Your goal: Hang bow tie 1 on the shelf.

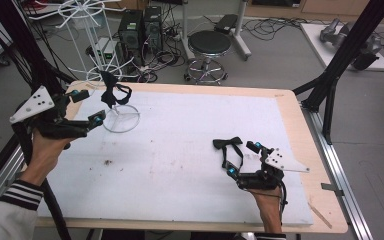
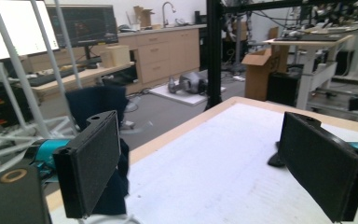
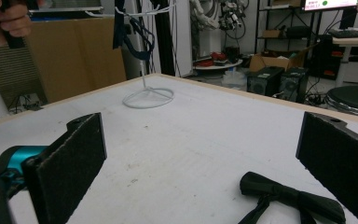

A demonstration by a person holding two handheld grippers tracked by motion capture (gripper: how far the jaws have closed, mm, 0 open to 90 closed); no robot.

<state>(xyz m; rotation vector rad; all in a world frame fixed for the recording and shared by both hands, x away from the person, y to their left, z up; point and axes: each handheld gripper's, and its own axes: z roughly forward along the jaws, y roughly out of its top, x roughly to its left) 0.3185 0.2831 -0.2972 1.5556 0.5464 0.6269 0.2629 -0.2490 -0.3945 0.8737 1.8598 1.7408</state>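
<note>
Bow tie (image 1: 228, 143), black fabric with a thin neck strap; a second bow tie (image 1: 114, 93) of the same kind hangs on the white wire stand (image 1: 121, 120).

High view: the loose tie lies flat on the white table cover (image 1: 180, 160), right of centre in the frame, just ahead of the right gripper (image 1: 243, 159). Judged light, limp and non-fragile; the strap will trail when lifted. Best hold looks to be the centre knot, or one wing pinched flat. The right hand enters from the bottom edge, its claw spread, low and aimed at the tie. The left gripper (image 1: 86, 106), at left of frame, is held higher with its claw spread, just beside the hung tie and apart from it.

Left gripper view: both pads wide apart, nothing between them. Dark cloth of the hung tie (image 2: 98, 105) sits behind the left pad; stand wires (image 2: 9, 70) cross the upper left.

Right gripper view: pads spread and empty. The loose tie (image 3: 289, 196) lies at lower right on the cover; stand and hung tie (image 3: 130, 28) are at upper centre-left.
</note>
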